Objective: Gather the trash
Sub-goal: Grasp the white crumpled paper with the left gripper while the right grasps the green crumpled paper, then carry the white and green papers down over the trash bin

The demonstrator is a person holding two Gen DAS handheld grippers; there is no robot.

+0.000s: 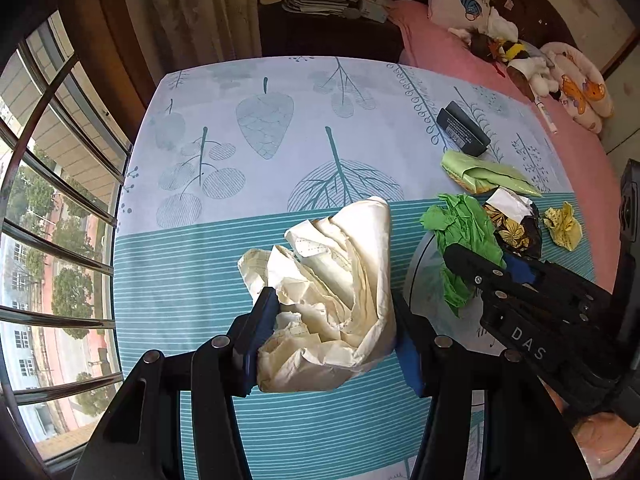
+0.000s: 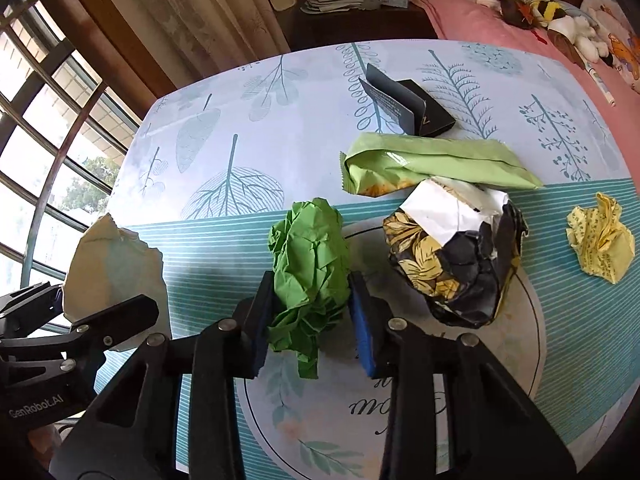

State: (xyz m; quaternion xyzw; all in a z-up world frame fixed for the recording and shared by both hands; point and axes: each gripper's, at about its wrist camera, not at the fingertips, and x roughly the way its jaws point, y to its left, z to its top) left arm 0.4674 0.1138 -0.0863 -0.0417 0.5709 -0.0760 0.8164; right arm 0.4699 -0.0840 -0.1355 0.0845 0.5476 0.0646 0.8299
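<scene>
In the left wrist view my left gripper (image 1: 334,340) is shut on a large crumpled cream paper (image 1: 340,280), its blue pads pressing both sides, and holds it over the patterned tablecloth (image 1: 240,248). The right wrist view shows my right gripper (image 2: 312,320) with its pads against a crumpled green paper (image 2: 308,256) that rests on the cloth. The cream paper (image 2: 112,264) and the left gripper's fingers (image 2: 116,312) appear at that view's left edge. The green paper (image 1: 460,228) lies to the right in the left wrist view.
A black and yellow floral wrapper (image 2: 452,268), a light green packet (image 2: 432,160), a yellow paper ball (image 2: 600,240) and a black box (image 2: 416,108) lie on the table. A pink bed (image 2: 480,16) with plush toys stands behind, a barred window (image 1: 48,200) to the left.
</scene>
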